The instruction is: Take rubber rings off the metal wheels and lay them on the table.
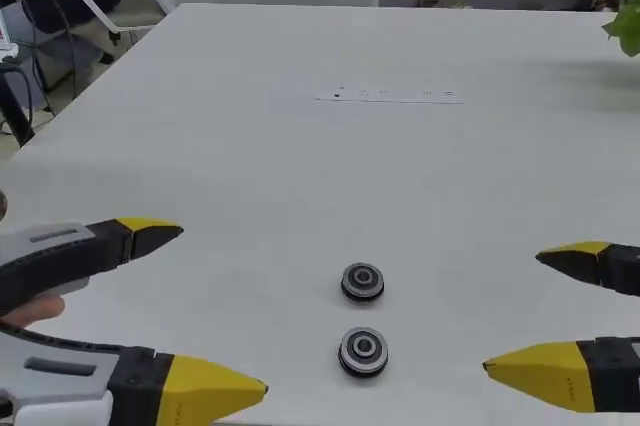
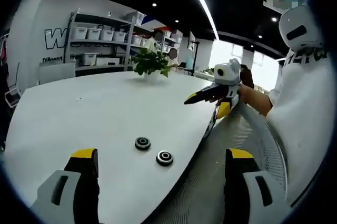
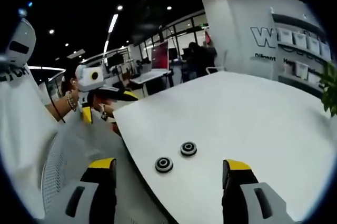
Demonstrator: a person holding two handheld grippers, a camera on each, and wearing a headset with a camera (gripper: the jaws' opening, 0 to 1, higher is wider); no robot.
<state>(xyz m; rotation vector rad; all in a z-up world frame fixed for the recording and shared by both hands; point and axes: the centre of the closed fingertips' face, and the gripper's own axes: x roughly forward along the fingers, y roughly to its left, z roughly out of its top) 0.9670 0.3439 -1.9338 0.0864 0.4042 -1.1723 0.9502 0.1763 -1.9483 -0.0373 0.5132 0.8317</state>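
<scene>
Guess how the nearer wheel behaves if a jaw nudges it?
The nearer wheel lies flat, so it probably slides rather than rolls. Looks metal, so likely heavy for its size. Its rubber ring may grip the table, resisting a push.

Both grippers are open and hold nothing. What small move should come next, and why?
Probably bring the left gripper toward the nearer small metal wheel with black rubber ring: it and the farther wheel lie on the white table, rings on, and the right gripper is open too, apart from both.
</scene>
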